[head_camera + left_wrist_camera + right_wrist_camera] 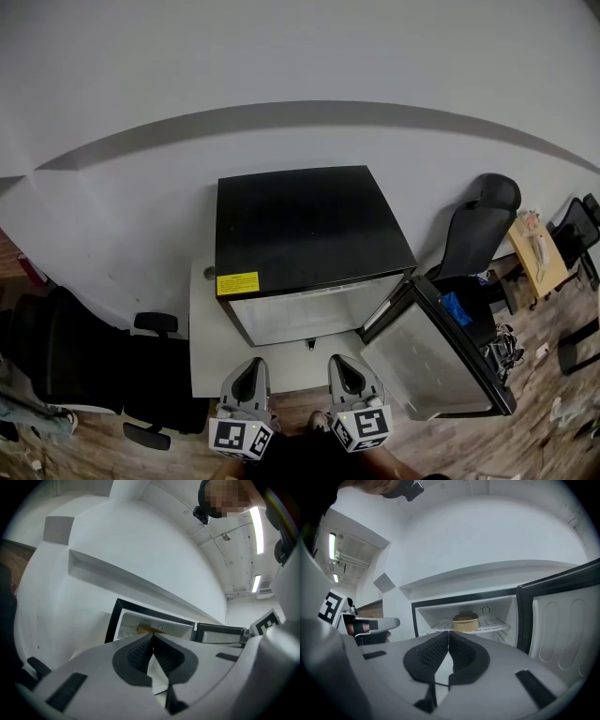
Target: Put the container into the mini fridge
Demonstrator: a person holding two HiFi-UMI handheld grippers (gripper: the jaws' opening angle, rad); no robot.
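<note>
The black mini fridge [305, 234] stands on a white table with its door [433, 352] swung open to the right. In the right gripper view a tan round container [465, 622] with a dark lid sits on the wire shelf [494, 625] inside the fridge [464, 616]. The left gripper view shows only a tan edge of the container [151, 629] inside the fridge [140, 620]. My left gripper [247, 373] and right gripper [351, 367] are held side by side in front of the fridge, both shut and holding nothing.
A black office chair [75, 366] stands at the left and another chair [478, 225] at the right behind the open door. A small wooden table [539, 253] with items is at the far right. A white wall rises behind the fridge.
</note>
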